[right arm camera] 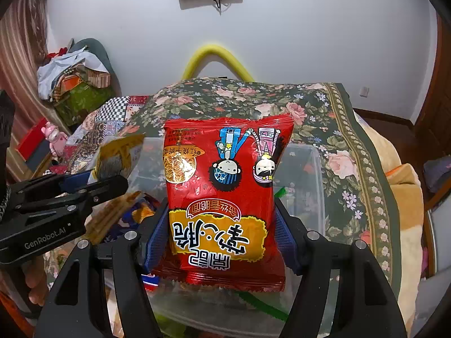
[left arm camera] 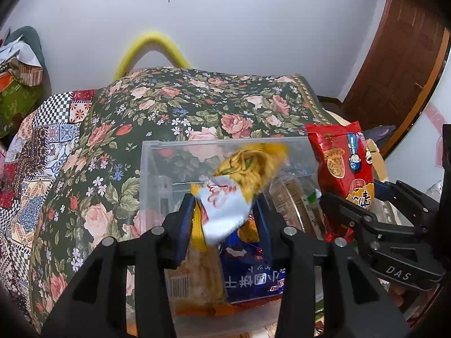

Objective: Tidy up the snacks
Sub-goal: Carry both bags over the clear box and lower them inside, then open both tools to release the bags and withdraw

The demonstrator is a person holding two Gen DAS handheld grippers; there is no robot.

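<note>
My left gripper (left arm camera: 225,211) stands open over a clear plastic bin (left arm camera: 157,152). A yellow and white snack packet (left arm camera: 239,186), blurred, sits loose between its fingers, apart from the right pad. It also shows in the right wrist view (right arm camera: 118,155). Below lie a blue biscuit pack (left arm camera: 253,270) and a pale wrapped snack (left arm camera: 194,276). My right gripper (right arm camera: 222,231) is shut on a red noodle-snack bag (right arm camera: 225,183), held upright above the bin (right arm camera: 315,174). The red bag shows in the left wrist view (left arm camera: 344,163), right of the bin.
The bin rests on a floral cloth (left arm camera: 180,104) over a table. A patchwork cloth (left arm camera: 42,146) lies left. A yellow foam loop (right arm camera: 217,56) stands behind. Piled clothes and boxes (right arm camera: 76,79) are far left; a wooden door (left arm camera: 400,56) is right.
</note>
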